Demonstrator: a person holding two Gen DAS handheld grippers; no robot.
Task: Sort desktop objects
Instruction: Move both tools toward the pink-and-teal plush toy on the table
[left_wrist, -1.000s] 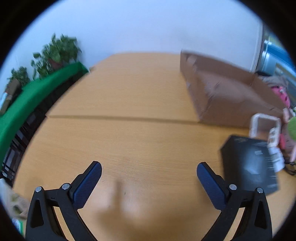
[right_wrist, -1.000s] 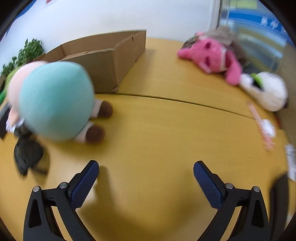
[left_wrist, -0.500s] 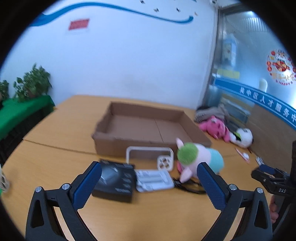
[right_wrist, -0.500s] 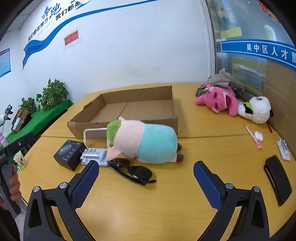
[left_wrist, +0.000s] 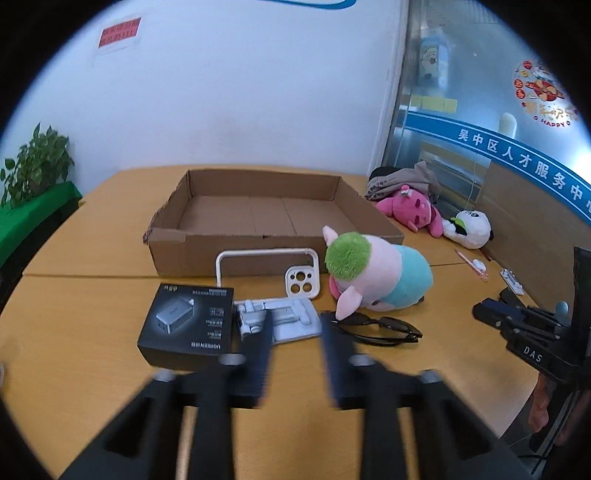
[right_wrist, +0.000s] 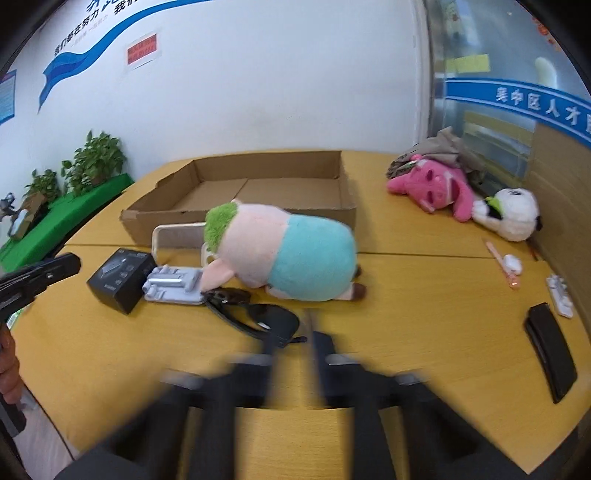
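Observation:
An open cardboard box (left_wrist: 258, 206) (right_wrist: 258, 184) lies on the wooden table. In front of it lie a black charger box (left_wrist: 188, 325) (right_wrist: 122, 277), a grey plastic tray (left_wrist: 280, 317) (right_wrist: 173, 284), a white phone case (left_wrist: 266, 266), black sunglasses (left_wrist: 373, 326) (right_wrist: 255, 314) and a pink and teal plush pig (left_wrist: 373, 277) (right_wrist: 284, 251). My left gripper (left_wrist: 295, 354) is blurred, its fingers close together with a narrow gap, holding nothing, near the tray. My right gripper (right_wrist: 293, 354) is blurred, nearly shut and empty, by the sunglasses.
A pink plush (left_wrist: 410, 210) (right_wrist: 432, 184) and a white panda plush (left_wrist: 467, 229) (right_wrist: 513, 214) lie at the far right with grey cloth. A black case (right_wrist: 550, 354), a pen (right_wrist: 502, 262) and small white items lie at the right. Potted plants (right_wrist: 96, 162) stand at the left.
Both grippers' fingers have swung from wide open to close together, with motion blur. Both views have settled on the box and the objects in front of it.

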